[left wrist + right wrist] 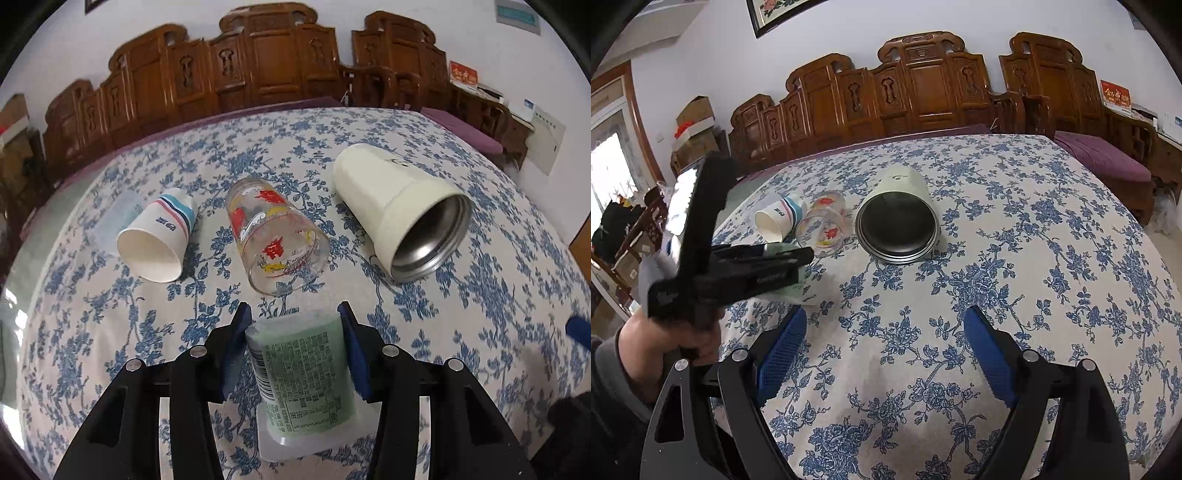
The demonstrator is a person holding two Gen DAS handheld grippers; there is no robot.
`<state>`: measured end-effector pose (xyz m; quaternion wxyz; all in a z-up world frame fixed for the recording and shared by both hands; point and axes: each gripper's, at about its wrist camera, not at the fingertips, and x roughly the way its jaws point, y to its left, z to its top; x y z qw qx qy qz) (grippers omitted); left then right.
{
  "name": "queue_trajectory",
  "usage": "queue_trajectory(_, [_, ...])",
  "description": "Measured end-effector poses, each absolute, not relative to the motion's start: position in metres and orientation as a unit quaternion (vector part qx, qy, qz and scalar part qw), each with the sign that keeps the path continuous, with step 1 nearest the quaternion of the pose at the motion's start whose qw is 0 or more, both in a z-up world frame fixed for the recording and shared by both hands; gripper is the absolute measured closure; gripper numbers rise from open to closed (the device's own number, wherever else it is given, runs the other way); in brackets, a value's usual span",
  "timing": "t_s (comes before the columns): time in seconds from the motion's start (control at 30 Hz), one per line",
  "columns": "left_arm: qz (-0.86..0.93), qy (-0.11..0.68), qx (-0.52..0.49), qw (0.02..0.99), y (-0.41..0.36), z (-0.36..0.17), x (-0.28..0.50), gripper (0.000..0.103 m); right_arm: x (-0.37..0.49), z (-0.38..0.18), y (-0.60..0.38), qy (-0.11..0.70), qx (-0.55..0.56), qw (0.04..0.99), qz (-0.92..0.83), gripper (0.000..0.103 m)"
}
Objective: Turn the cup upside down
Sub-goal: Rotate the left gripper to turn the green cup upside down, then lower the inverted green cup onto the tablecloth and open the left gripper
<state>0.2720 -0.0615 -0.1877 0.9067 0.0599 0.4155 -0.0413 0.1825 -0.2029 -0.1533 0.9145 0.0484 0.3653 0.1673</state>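
My left gripper [295, 314] is shut on a green-labelled plastic cup [303, 376], its wide rim toward the camera and its base pointing away, close over the tablecloth. From the right wrist view the left gripper [798, 258] shows at the left with the green cup [786, 284] under it, rim on or near the cloth. My right gripper [886, 325] is open and empty above the cloth, nearer the front edge.
A paper cup [155, 240], a printed glass [277, 240] and a cream steel-lined mug [399, 210] lie on their sides on the floral tablecloth [480, 295]. A clear plastic cup [114, 218] lies behind the paper cup. Carved wooden chairs [923, 92] stand behind the table.
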Motion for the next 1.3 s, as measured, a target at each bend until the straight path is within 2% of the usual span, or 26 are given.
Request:
queue_trajectory(0.27, [-0.049, 0.409, 0.084, 0.907, -0.062, -0.185, 0.240, 0.058, 0.183, -0.153, -0.203, 0.365, 0.048, 0.915, 0.164, 0.014])
queue_trajectory(0.77, [-0.048, 0.427, 0.065, 0.901, -0.055, -0.187, 0.220, 0.057, 0.184, -0.156, -0.203, 0.368, 0.041, 0.917, 0.152, 0.014])
queue_trajectory(0.8, [-0.049, 0.428, 0.061, 0.900, -0.054, -0.186, 0.219, 0.055, 0.184, -0.156, -0.203, 0.367, 0.040, 0.917, 0.152, 0.014])
queue_trajectory(0.87, [-0.050, 0.423, 0.054, 0.903, -0.050, -0.181, 0.214, 0.044, 0.184, -0.156, -0.203, 0.367, 0.039, 0.917, 0.149, 0.014])
queue_trajectory(1.0, [-0.052, 0.417, 0.038, 0.907, -0.043, -0.171, 0.202, 0.038, 0.183, -0.156, -0.202, 0.366, 0.035, 0.919, 0.145, 0.014])
queue_trajectory(1.13, [-0.053, 0.415, 0.021, 0.908, -0.034, -0.164, 0.190, 0.027, 0.180, -0.154, -0.199, 0.364, 0.031, 0.920, 0.142, 0.014])
queue_trajectory(1.23, [-0.050, 0.416, 0.020, 0.908, -0.029, -0.162, 0.181, 0.024, 0.177, -0.153, -0.197, 0.361, 0.027, 0.921, 0.141, 0.014])
queue_trajectory(1.27, [-0.045, 0.417, 0.020, 0.908, -0.028, -0.161, 0.178, 0.014, 0.176, -0.153, -0.197, 0.362, 0.026, 0.921, 0.140, 0.014])
queue_trajectory(1.3, [-0.037, 0.410, 0.021, 0.911, -0.025, -0.159, 0.173, 0.012, 0.176, -0.153, -0.196, 0.363, 0.026, 0.921, 0.140, 0.014])
